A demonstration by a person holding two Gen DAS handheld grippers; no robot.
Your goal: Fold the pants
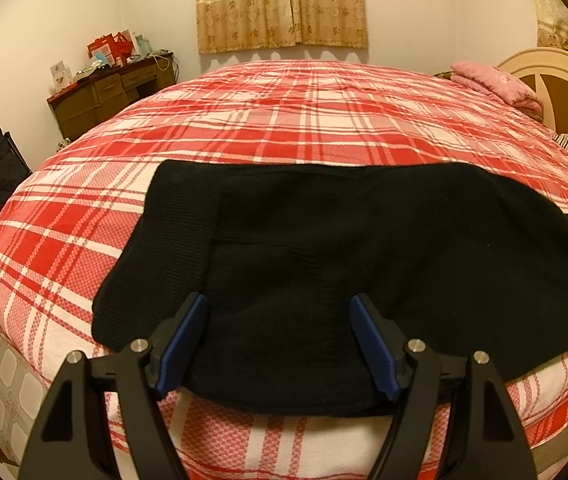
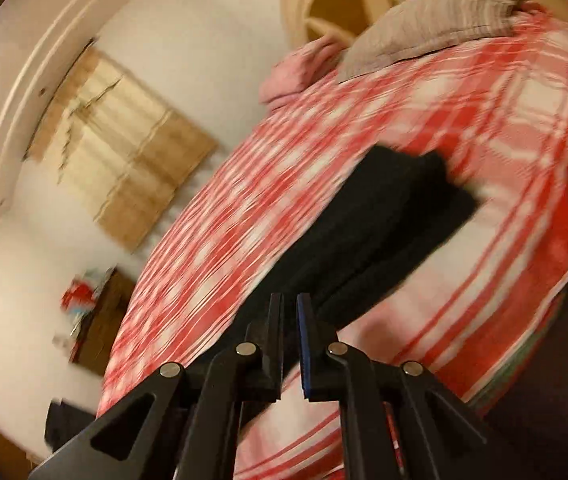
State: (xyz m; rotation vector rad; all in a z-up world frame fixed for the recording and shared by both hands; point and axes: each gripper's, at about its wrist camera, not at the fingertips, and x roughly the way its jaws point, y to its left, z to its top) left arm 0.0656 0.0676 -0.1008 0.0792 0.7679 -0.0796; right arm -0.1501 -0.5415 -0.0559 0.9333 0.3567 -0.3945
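Black knit pants (image 1: 364, 248) lie flat across the near part of the bed, on the red-and-white plaid bedspread (image 1: 284, 120), ribbed waistband to the left, near hem close to the mattress edge. One leg end shows in the right wrist view as a dark blurred strip running away from the tool.

Left gripper (image 1: 280, 344): blue-padded fingers (image 1: 184, 340) stand well apart, straddling the near edge of the cloth. Pads don't press on anything, so no hold on that side.

Right gripper (image 2: 290, 344): fingers drawn together, only a thin gap showing. Whether fabric is pinched between them I can't tell; the picture is smeared w/ motion blur and tilted hard, and the black cloth begins right at the fingertips. Could be a thin edge caught, could be nothing.

Risks from here, as I judge it:
- If the right tool has only a sliver of knit, a fast swing could pull it free mid-fold; leg drops short and crooked.
- If it shut on air, the fold pass does nothing.
- Left side unclamped: w/ one end dragged and nothing anchoring the other, the whole garment may slide on the bedspread (knit on woven cotton, prob. little grip) instead of folding.
- Near hem sits by the mattress edge; a pull toward the onlooker's side could tip it off the bed.
- Thick knit may bunch, not crease.

Striped grey pillow (image 2: 436, 28) and pink folded blanket (image 1: 496, 84) are well apart from the work.
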